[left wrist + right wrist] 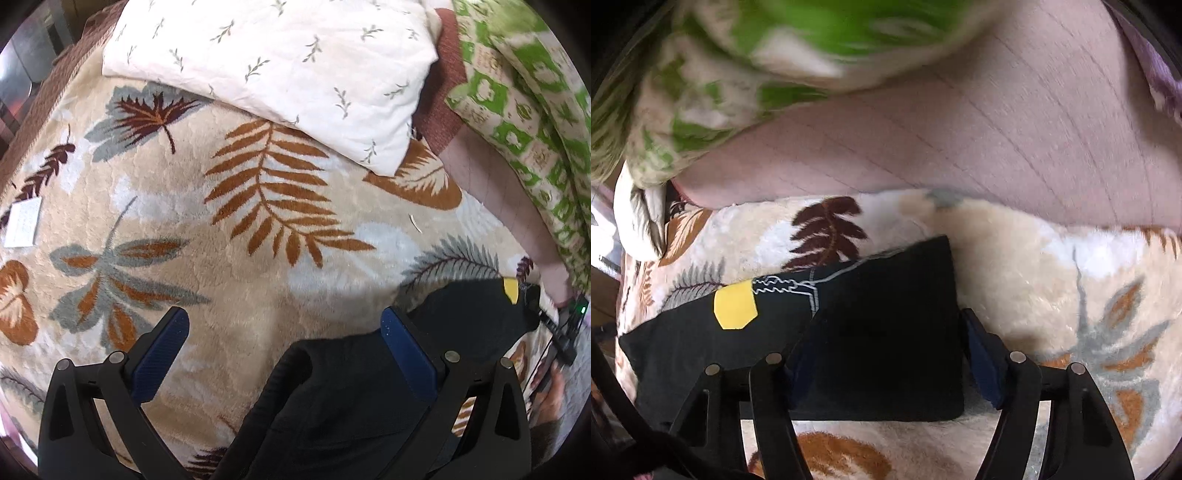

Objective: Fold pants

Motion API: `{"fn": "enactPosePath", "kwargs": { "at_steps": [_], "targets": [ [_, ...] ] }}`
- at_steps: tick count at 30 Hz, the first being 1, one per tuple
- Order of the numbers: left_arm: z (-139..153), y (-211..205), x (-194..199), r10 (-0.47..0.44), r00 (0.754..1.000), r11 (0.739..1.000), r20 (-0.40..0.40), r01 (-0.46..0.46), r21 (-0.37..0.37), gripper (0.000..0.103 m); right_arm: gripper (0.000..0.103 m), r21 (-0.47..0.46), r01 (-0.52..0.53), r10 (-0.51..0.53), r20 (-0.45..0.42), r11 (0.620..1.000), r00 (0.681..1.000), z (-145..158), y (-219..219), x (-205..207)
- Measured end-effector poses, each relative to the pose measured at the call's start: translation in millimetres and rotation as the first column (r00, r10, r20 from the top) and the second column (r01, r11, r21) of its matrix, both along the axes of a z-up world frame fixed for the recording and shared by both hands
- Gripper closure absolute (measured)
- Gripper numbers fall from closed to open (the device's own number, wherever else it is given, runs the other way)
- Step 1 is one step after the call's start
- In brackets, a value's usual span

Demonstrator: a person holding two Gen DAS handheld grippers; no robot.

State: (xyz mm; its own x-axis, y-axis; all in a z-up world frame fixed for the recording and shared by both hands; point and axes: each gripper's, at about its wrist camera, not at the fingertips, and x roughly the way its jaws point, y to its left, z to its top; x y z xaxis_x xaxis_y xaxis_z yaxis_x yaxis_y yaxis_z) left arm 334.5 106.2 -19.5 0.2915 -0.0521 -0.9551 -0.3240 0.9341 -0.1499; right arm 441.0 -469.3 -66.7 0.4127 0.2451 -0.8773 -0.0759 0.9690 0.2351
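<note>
Surface: cream plush blanket with brown and grey leaf print (236, 302), spread flat.
Garment: black fabric pants with a yellow hexagon patch and white stitching (879, 325), lying folded into a thick block on the blanket; in the left wrist view they sit low and right (332, 398).
Left gripper (284, 325): blue-padded jaws spread wide, nothing between the pads; right finger (406, 354) lies over the black cloth, left finger above bare blanket.
Right gripper (886, 354): jaws wide apart, straddling the folded block's right portion; whether the pads press the cloth, cannot tell.
Backdrop: white quilted pillow with small sprig print (280, 74) on the blanket's far side; green-and-cream patterned quilt (524, 122) at right, blurred in the right wrist view.
Stray item: white paper card (24, 225) at left edge.
</note>
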Motion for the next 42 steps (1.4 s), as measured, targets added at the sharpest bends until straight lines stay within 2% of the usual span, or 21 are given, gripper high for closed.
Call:
{"fn": "enactPosePath", "kwargs": {
  "at_steps": [2, 4, 5, 7, 10, 11, 13, 17, 20, 22, 24, 25, 27, 31, 33, 34, 36, 37, 42],
  "targets": [
    [-4.6, 2.5, 2.6, 0.004, 1.0, 1.0, -0.005, -0.004, -0.01, 0.0, 0.07, -0.001, 0.019, -0.019, 0.002, 1.0, 1.0, 1.3, -7.1, -2.2],
    [-8.2, 5.1, 2.5, 0.003, 1.0, 1.0, -0.001, -0.003, -0.018, 0.0, 0.09, 0.09, 0.039, -0.04, 0.007, 0.995, 0.999, 5.4, -22.1, -7.9],
    [-9.2, 5.8, 1.0, -0.001, 1.0, 1.0, 0.002, 0.001, -0.027, 0.0, 0.093, 0.12, 0.038, -0.041, 0.02, 0.992, 0.999, 8.5, -27.2, -11.3],
    [-10.1, 6.3, -7.4, -0.036, 0.999, 0.997, 0.028, 0.038, -0.069, 0.0, 0.093, 0.126, 0.026, -0.029, 0.026, 0.992, 0.999, 11.3, -29.1, -15.8],
    [-9.1, 3.6, -23.6, -0.086, 0.991, 0.992, 0.1, 0.095, -0.086, 0.0, 0.093, 0.108, 0.008, -0.01, 0.018, 0.994, 1.0, 11.4, -23.1, -17.5],
    [-10.7, 1.2, -28.0, -0.106, 0.986, 0.99, 0.128, 0.116, -0.078, 0.0, 0.093, 0.113, 0.013, -0.015, 0.016, 0.994, 1.0, 12.6, -23.2, -18.5],
    [-17.3, -4.5, -30.1, -0.133, 0.982, 0.989, 0.136, 0.141, -0.049, 0.0, 0.093, 0.125, 0.022, -0.025, 0.022, 0.992, 0.999, 13.4, -22.1, -18.7],
    [-31.6, -18.8, -30.9, -0.209, 0.966, 0.975, 0.15, 0.217, -0.039, 0.0, 0.093, 0.102, 0.021, -0.024, 0.025, 0.995, 0.999, 13.2, -13.2, -17.5],
    [-39.7, -30.0, -26.1, -0.253, 0.955, 0.967, 0.153, 0.249, 0.048, 0.002, 0.093, 0.096, 0.026, -0.029, 0.028, 0.995, 0.999, 11.7, -13.1, -16.7],
    [-45.6, -29.9, -20.4, -0.252, 0.957, 0.967, 0.146, 0.253, 0.008, 0.026, 0.093, 0.101, 0.03, -0.033, 0.025, 0.994, 0.999, 7.8, -10.0, -13.8],
    [-44.7, -29.5, -17.4, -0.243, 0.958, 0.969, 0.155, 0.245, 0.007, 0.028, 0.092, 0.088, 0.033, -0.036, 0.031, 0.996, 0.999, 7.6, -13.4, -13.3],
    [-42.8, -29.1, -15.7, -0.242, 0.956, 0.969, 0.164, 0.245, -0.002, 0.032, 0.087, 0.08, 0.038, -0.041, 0.039, 0.996, 0.998, 8.3, -14.8, -13.1],
    [-40.5, -30.0, -13.0, -0.247, 0.954, 0.967, 0.168, 0.253, -0.012, 0.032, 0.086, 0.073, 0.049, -0.053, 0.045, 0.996, 0.998, 7.1, -17.9, -8.8],
    [-39.5, -33.8, -9.4, -0.265, 0.95, 0.962, 0.165, 0.272, -0.02, 0.032, 0.077, 0.061, 0.043, -0.046, 0.048, 0.997, 0.998, -2.0, -13.9, 1.7],
    [-40.5, -37.2, -11.6, -0.263, 0.95, 0.963, 0.168, 0.269, -0.016, 0.032, 0.082, 0.04, 0.028, -0.031, 0.077, 0.999, 0.997, -2.1, -9.9, 2.7],
    [-40.5, -39.2, -11.1, -0.259, 0.949, 0.964, 0.179, 0.265, -0.007, 0.039, 0.092, 0.035, 0.027, -0.03, 0.087, 0.999, 0.996, -1.6, -10.2, 2.0],
    [-41.5, -43.7, -8.4, -0.264, 0.948, 0.964, 0.176, 0.267, 0.004, 0.062, 0.096, 0.049, 0.024, -0.029, 0.106, 0.999, 0.994, 2.6, -13.0, -2.6],
    [-41.4, -44.5, -7.8, -0.264, 0.95, 0.963, 0.169, 0.268, -0.005, 0.067, 0.096, 0.036, 0.02, -0.024, 0.122, 0.999, 0.992, 6.4, -12.8, -5.5],
    [-29.5, -42.0, -11.0, -0.244, 0.952, 0.968, 0.184, 0.251, -0.013, 0.069, 0.096, 0.047, 0.005, -0.013, 0.178, 0.999, 0.984, 36.4, -13.6, -26.4]
  ]
}}
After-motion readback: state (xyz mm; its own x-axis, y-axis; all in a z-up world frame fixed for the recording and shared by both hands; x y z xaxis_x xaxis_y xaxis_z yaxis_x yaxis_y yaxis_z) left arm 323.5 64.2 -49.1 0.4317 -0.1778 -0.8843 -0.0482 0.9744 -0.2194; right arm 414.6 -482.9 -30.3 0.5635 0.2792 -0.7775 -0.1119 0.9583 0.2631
